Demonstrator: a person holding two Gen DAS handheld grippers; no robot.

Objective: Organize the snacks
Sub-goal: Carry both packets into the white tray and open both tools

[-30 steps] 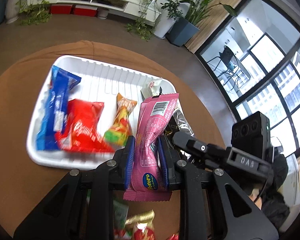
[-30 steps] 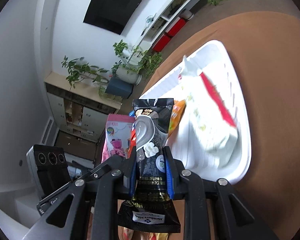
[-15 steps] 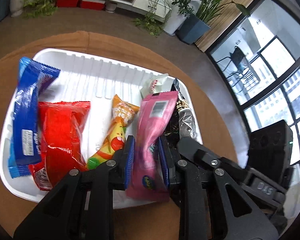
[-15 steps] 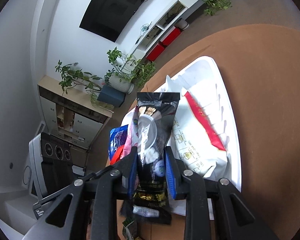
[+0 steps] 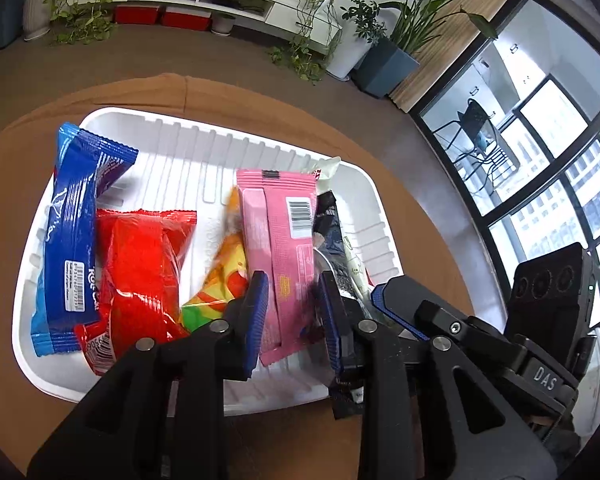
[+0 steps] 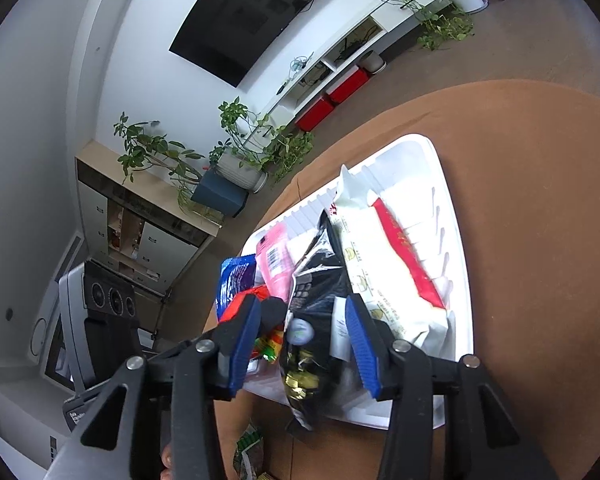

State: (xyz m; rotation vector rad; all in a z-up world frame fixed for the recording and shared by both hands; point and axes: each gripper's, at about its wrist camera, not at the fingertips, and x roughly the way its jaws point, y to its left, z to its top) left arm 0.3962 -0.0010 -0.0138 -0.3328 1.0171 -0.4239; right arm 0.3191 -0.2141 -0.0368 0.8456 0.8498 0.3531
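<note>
Item: pink snack packet (image 5: 276, 240), lying lengthwise in the white tray (image 5: 180, 128), long axis running straight away from the left gripper (image 5: 292, 292), whose blue pads are clamped on its near end; a second ago it was held up above the tray. Item: black snack packet (image 6: 316, 292), in the tray beside the white packet (image 6: 380, 264), near end over the rim. The right gripper (image 6: 302, 304) has just been opening and its pads stand clear of it on either side.
</note>
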